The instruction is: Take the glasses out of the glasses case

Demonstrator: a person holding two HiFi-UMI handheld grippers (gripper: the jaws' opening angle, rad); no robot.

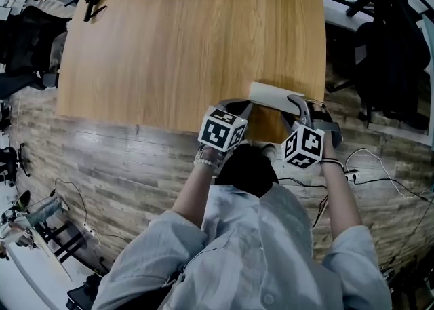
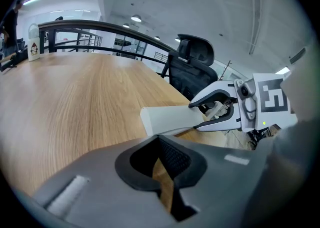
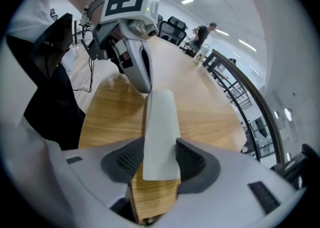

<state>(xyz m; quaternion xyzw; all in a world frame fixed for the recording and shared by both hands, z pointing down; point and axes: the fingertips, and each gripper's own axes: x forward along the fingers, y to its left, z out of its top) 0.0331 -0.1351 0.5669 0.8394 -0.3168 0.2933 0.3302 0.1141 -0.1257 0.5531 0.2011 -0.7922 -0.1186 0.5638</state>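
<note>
Head view, looking down on a pale wooden counter (image 1: 183, 44): a person in a light shirt holds two tools at its near edge. On the left, the left gripper (image 1: 235, 106) has its fingers (image 2: 176, 156) pressed together with nothing between them. Just beyond their tips lies the white glasses case (image 1: 272, 94), closed, flat on the counter. On the right, the right gripper (image 1: 306, 108) has its fingers (image 3: 194, 162) spread wide, one on either side of the case's end.
</note>
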